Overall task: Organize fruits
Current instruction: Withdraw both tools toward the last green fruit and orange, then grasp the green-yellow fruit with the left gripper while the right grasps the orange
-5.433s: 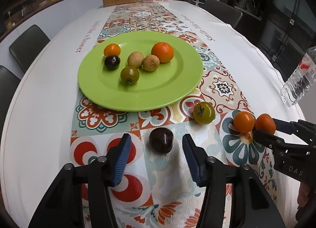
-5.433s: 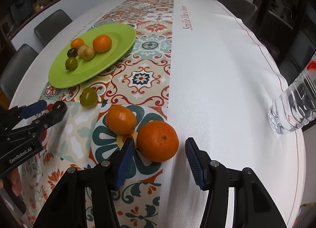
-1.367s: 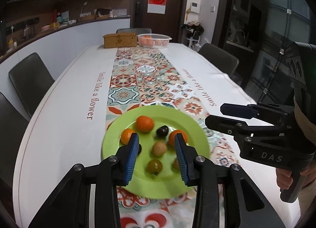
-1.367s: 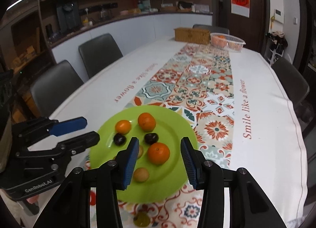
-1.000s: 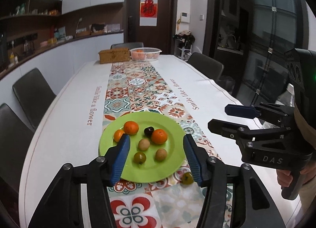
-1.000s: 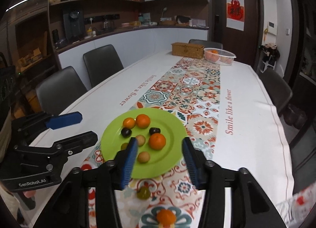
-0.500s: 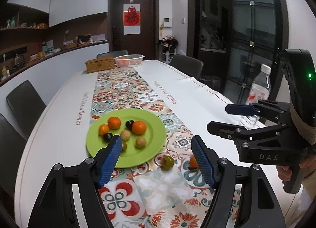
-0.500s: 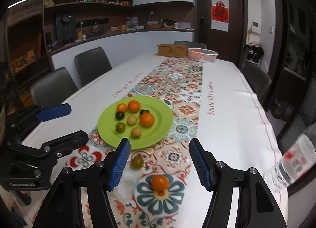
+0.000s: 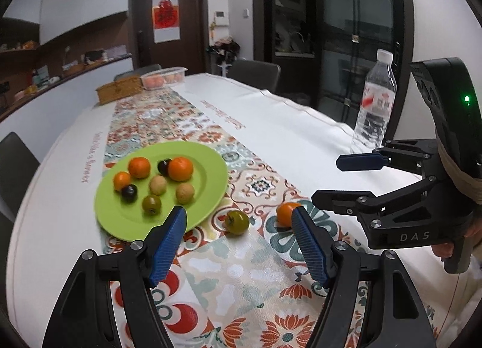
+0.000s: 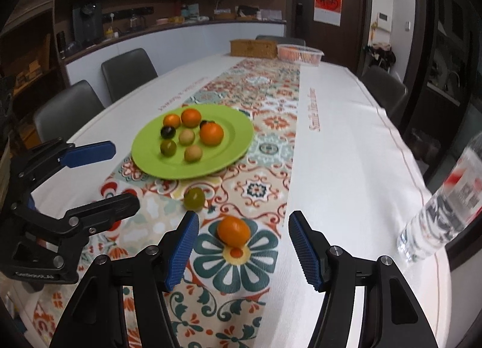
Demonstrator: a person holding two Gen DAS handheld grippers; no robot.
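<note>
- In the left wrist view, the green plate (image 9: 208, 194) sat at centre left on the patterned runner (image 9: 241, 263), carrying eight small fruits: three orange ones, two dark ones, two tan ones and a green one.
- The left hand-held gripper (image 9: 238, 242) filled the bottom of that frame with its blue pads wide apart and nothing between them, held above the tabletop (image 9: 286, 124).
- Between and beyond those pads a green tomato (image 9: 237, 221) lay on the runner just off the plate's near edge, and a small orange fruit (image 9: 286, 213) lay to its right, apart from it.
- At the right edge the right hand-held gripper (image 9: 331, 180) hung in the air, spread open and empty, with a water bottle (image 9: 375, 106) standing upright behind it on the white cloth.
- In the right wrist view, the left hand-held gripper (image 10: 105, 176) showed at the left edge, also open.
- The plate (image 10: 238, 140) lay at centre, the green tomato (image 10: 194, 198) below it, and the orange fruit (image 10: 233, 231) lower still, on a flower motif.
- The right hand-held gripper (image 10: 244, 245) gaped at the bottom, the orange fruit seen between its pads but not touched.
</note>
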